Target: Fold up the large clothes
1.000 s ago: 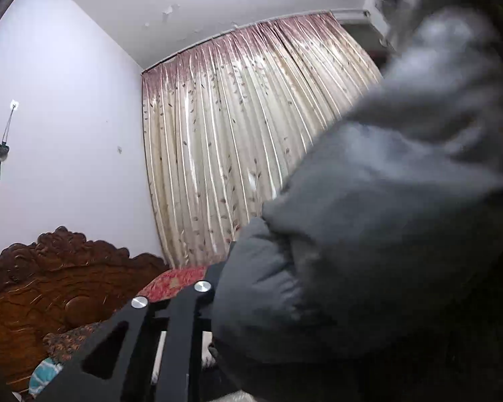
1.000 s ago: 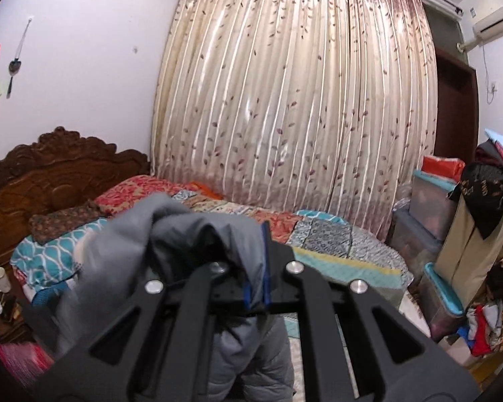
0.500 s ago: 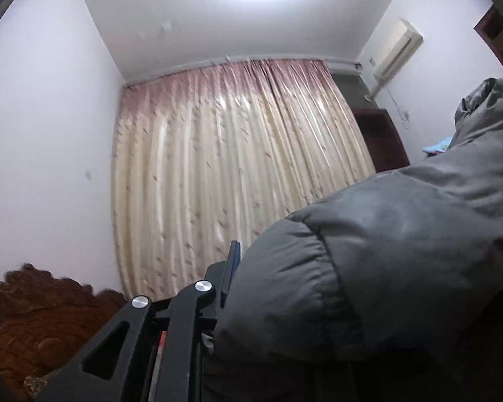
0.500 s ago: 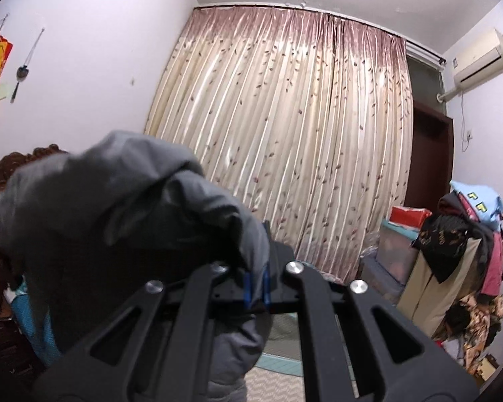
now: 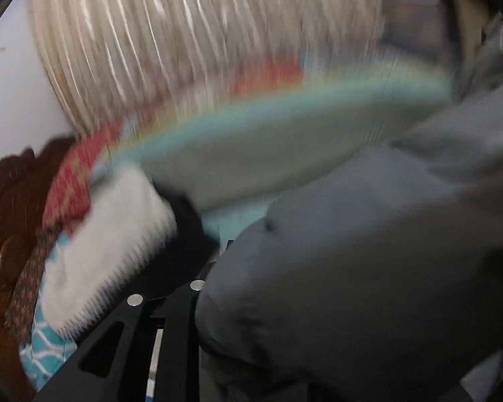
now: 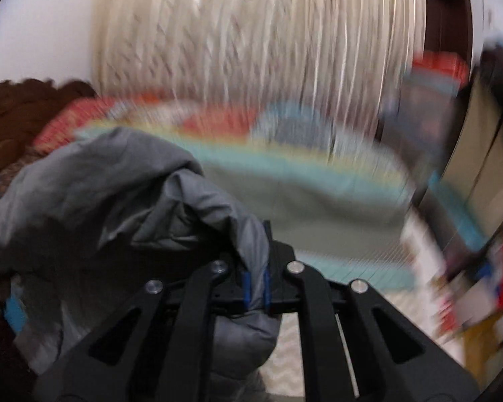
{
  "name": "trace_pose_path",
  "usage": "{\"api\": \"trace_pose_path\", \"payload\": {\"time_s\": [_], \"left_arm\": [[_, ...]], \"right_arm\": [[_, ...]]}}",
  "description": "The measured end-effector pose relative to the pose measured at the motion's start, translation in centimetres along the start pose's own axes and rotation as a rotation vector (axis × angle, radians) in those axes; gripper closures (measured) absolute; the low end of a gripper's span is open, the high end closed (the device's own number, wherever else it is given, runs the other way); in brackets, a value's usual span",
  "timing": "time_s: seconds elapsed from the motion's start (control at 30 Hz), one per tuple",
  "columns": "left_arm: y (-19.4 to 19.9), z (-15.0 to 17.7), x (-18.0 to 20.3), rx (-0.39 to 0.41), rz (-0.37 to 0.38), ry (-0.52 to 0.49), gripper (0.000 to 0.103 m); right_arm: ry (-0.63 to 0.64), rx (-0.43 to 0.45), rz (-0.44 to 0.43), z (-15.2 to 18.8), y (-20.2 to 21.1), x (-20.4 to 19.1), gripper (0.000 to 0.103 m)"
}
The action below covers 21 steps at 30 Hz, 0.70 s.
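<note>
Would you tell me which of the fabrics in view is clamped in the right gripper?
The grey puffer jacket, pinched in the right gripper; the striped bedspread and cream curtain lie behind, untouched.

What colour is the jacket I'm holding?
Plain grey; the puffer jacket shows best in the right wrist view.

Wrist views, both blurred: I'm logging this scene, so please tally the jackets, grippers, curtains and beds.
grey jacket: 1
grippers, left gripper and right gripper: 2
curtain: 1
bed: 1
Total: 5
</note>
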<state>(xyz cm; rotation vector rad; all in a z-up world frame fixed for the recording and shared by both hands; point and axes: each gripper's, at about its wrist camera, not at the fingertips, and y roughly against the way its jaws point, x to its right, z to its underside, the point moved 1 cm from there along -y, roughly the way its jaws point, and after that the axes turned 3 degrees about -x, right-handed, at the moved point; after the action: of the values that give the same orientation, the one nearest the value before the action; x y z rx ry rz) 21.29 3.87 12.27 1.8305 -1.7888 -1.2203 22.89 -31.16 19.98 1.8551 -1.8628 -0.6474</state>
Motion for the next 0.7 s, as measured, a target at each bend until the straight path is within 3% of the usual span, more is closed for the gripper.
{"api": "trace_pose_path", "payload": {"time_s": [0.07,0.1,0.17,0.27,0.33,0.4,0.47,0.53,0.7], "left_arm": [[-7.3,2.4,2.8,-0.182,-0.043,-0.039,0.058],[-10.3,4.0,3.9,-0.268,-0.049,-0.047,0.058],[-11.8,5.4,4.5,-0.3,-0.033,-0.058,0.058],[-10.8,6.3,4.1,-0.204,-0.027,-0.088,0.058],[-9.4,6.3,3.3,-0.141,0.027,-0.087,0.057],[-6.1,5.8,2.5,-0.067,0.072,-0.111,0.055],[-2.5,6.9,1.2,0.024,0.118,-0.106,0.048],[-0.1,8.6,-0.7,0.085,0.174,-0.064,0.034],[4.2,13.6,-4.8,0.159,0.239,0.079,0.008]], "right_arm": [[-0.181,-0.129,-0.038,4.2,-6.7,1.6,0.066],[-0.32,-0.2,-0.113,7.0,-9.5,2.8,0.065],[-0.484,-0.28,-0.221,11.4,-12.0,3.9,0.06],[-0.525,-0.289,-0.293,15.5,-10.9,5.2,0.046],[-0.482,-0.253,-0.31,16.7,-8.1,6.0,0.043],[-0.389,-0.19,-0.29,18.2,-3.9,6.6,0.028],[-0.328,-0.151,-0.23,19.8,-0.4,6.5,0.015],[-0.289,-0.152,-0.208,22.0,2.3,6.1,0.014],[-0.283,-0.305,-0.168,29.3,3.6,6.1,0.013]]}}
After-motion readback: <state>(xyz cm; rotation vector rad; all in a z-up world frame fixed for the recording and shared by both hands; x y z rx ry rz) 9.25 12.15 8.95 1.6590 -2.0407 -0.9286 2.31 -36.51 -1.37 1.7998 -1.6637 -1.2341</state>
